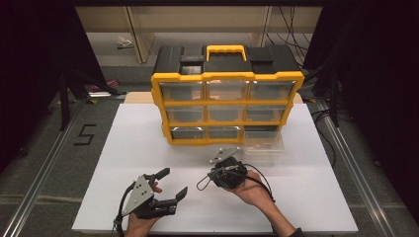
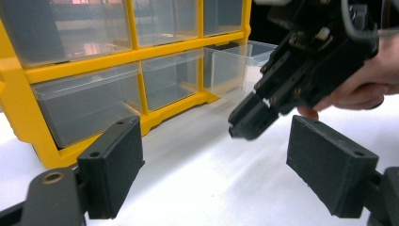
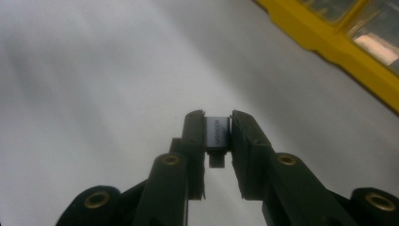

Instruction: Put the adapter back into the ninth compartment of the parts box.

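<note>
Before the organizer [image 1: 227, 101], right tongs [image 3: 218, 129] clamp an adapter [image 3: 217, 134]; left tongs [image 1: 172, 182] gape.

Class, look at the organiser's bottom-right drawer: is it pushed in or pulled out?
Pulled out: the clear drawer juts forward from the yellow frame onto the white table.

The person's left hand [image 1: 143, 217] holds the black two-jaw left gripper [image 1: 172, 183] low over the white tabletop [image 1: 306, 207], jaws spread wide apart with nothing between them. The right hand [image 1: 254, 187] holds the black right gripper [image 3: 217, 136] angled downward, jaws pinched tight on a small grey metal adapter [image 3: 217, 133]. Both forearms enter from below.
</note>
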